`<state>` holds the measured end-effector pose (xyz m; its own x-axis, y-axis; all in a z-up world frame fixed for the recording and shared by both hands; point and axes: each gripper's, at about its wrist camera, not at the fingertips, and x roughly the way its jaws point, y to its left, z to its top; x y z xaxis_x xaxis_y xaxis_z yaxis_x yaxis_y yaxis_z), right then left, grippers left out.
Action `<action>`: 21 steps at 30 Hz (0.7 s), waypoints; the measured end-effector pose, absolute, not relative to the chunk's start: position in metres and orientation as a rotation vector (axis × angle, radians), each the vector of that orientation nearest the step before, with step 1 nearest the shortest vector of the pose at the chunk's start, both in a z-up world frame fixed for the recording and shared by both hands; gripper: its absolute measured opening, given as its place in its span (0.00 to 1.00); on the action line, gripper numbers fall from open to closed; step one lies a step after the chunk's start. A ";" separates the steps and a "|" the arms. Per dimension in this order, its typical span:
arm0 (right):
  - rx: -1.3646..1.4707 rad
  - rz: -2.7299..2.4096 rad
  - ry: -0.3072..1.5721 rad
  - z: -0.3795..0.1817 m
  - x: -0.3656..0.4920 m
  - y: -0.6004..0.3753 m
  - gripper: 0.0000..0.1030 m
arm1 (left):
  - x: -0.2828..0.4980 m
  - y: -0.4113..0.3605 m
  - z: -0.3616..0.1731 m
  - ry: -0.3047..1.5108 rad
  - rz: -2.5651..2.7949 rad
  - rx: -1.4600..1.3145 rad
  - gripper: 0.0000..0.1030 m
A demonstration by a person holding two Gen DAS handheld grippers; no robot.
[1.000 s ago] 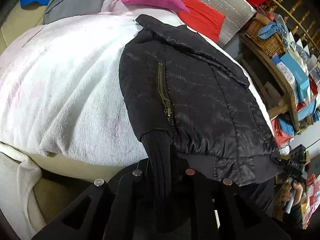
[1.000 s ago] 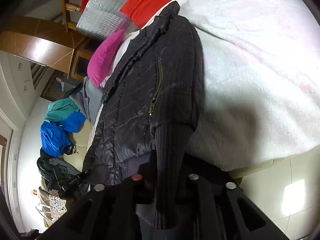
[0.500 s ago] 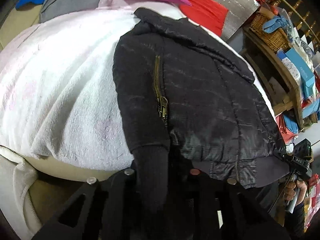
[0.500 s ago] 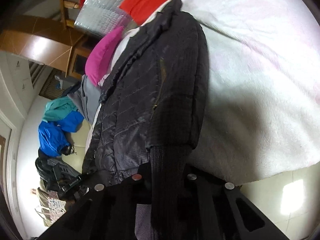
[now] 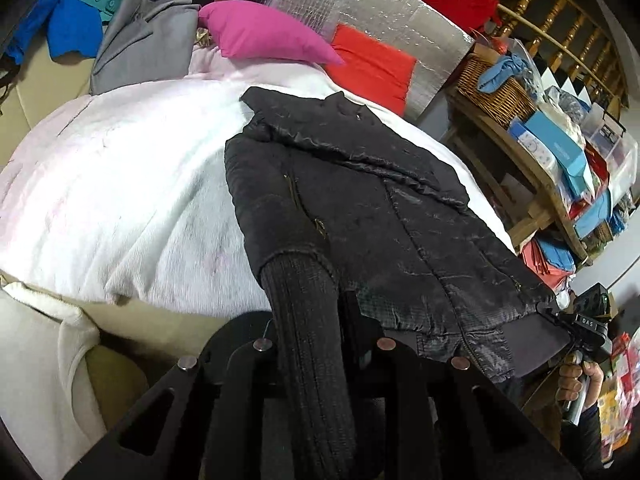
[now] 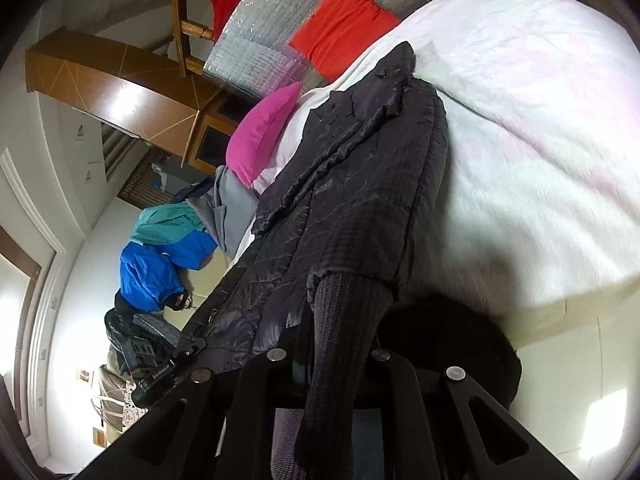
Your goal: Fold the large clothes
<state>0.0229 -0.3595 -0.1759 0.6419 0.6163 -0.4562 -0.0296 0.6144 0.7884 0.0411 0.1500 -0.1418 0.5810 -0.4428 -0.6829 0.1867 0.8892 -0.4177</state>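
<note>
A black quilted jacket point(image 5: 392, 216) lies on a white blanket-covered bed point(image 5: 120, 200), both sleeves folded over its front. My left gripper point(image 5: 320, 344) is shut on the ribbed knit cuff point(image 5: 308, 320) of one sleeve at the near bed edge. In the right wrist view the jacket point(image 6: 340, 200) runs away from me, and my right gripper point(image 6: 332, 356) is shut on the other ribbed cuff point(image 6: 340, 328). Each gripper shows in the other's view, at the jacket hem: the right gripper point(image 5: 580, 328), the left gripper point(image 6: 168, 364).
A pink pillow point(image 5: 264, 32), a red cushion point(image 5: 372, 64) and a silver quilted panel point(image 5: 360, 8) lie at the bed's far end. Grey and blue clothes point(image 5: 132, 32) are piled far left. A wooden shelf point(image 5: 540, 152) with a wicker basket and boxes stands to the right.
Both grippers have pulled back and up with the cuffs; the jacket looks farther away and the sleeves are drawn straighter down toward the hem.
</note>
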 end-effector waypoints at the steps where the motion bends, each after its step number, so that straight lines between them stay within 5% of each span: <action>1: 0.841 0.421 0.792 -0.177 0.018 -0.359 0.11 | 0.040 0.148 -0.143 0.878 -0.373 -0.317 0.18; 21: 0.864 0.428 0.734 -0.178 -0.010 -0.363 0.11 | 0.026 0.155 -0.148 0.864 -0.375 -0.315 0.18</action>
<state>-0.0097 -0.3629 -0.1777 0.6810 0.6112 -0.4034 -0.0507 0.5889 0.8066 0.0261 0.1545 -0.1477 0.5919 -0.4412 -0.6746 0.1907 0.8898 -0.4147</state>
